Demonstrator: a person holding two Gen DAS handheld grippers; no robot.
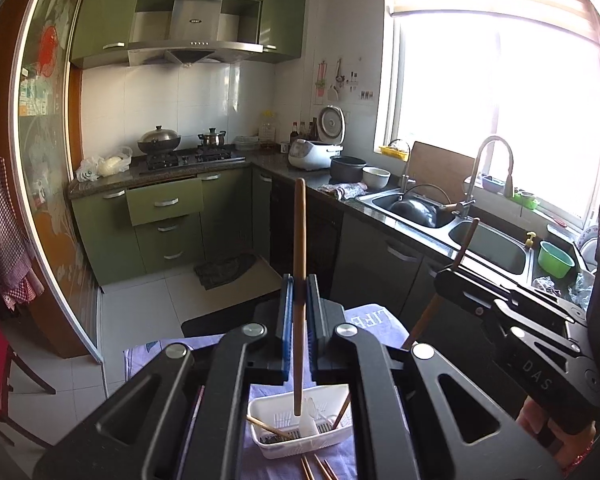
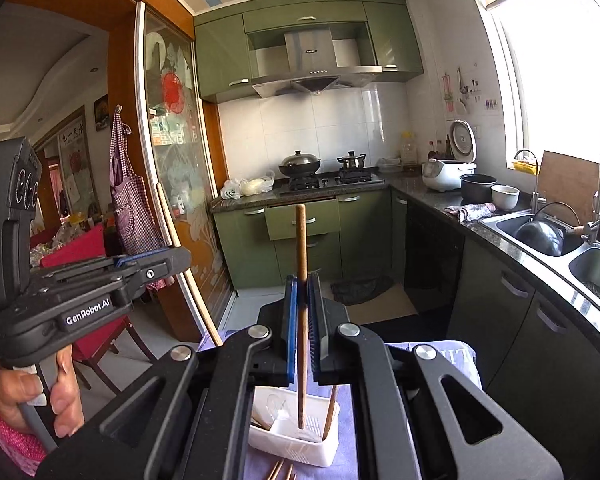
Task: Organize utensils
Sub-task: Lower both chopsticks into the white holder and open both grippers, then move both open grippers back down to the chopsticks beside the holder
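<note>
Basket (image 1: 300, 440) interior half hidden behind left claw (image 1: 299, 292).

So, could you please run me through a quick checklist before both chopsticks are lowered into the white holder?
1. Left gripper shut on its chopstick: ok, stick clamped upright between the blue pads.
2. Right gripper shut on its chopstick: ok, also upright.
3. White holder below both sticks: ok, it sits on the purple cloth under each lower tip.
4. Room in the holder: ok, only a few chopsticks lean inside.
5. Tips clear of the holder's rim: cannot tell, depth is unclear from these views.
6. Loose chopsticks left on the cloth: not ok, several lie in front of the holder.
</note>
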